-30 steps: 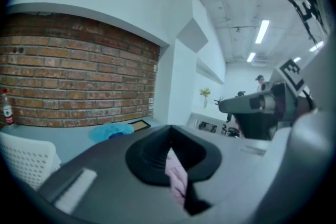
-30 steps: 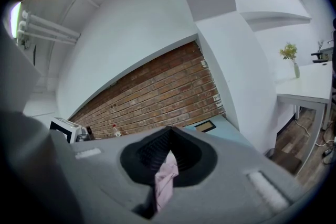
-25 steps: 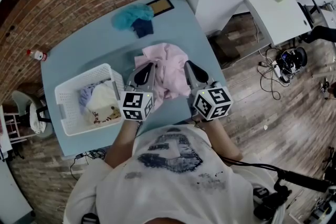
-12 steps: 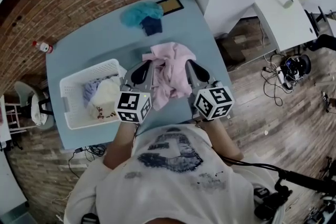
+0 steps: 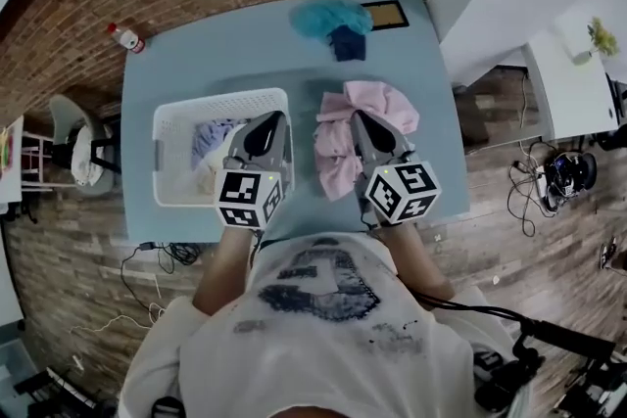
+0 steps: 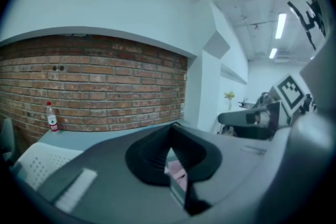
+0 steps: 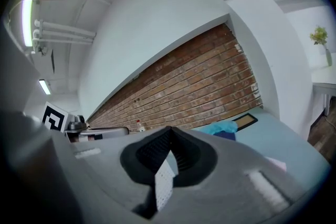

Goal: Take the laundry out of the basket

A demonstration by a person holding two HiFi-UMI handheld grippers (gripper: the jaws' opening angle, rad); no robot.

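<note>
Presently the laundry (image 5: 201, 144) lies inside the white basket (image 5: 220, 97) at the left of the worktop (image 5: 216, 54). I note a lavender-blue piece and a cream one, both partly screened, so I cannot count the items.

The left tongs (image 5: 273, 118) hang over the basket's right side. They are clenched tip to tip on nothing, and only a sliver of pink shows through the gap behind the tips.

A pink garment (image 5: 377, 103) lies crumpled on the worktop just right of the basket. The right tongs (image 5: 357, 116) cover its middle, their tips likewise closed together. I cannot identify a white dotted patch behind those tips, nor tell whether they touch the garment.

At the far edge I record:
- a teal cloth (image 5: 323, 15)
- a dark blue item (image 5: 348, 44) touching the cloth
- a framed picture (image 5: 385, 15)
- a bottle (image 5: 124, 36) at the far left corner
</note>
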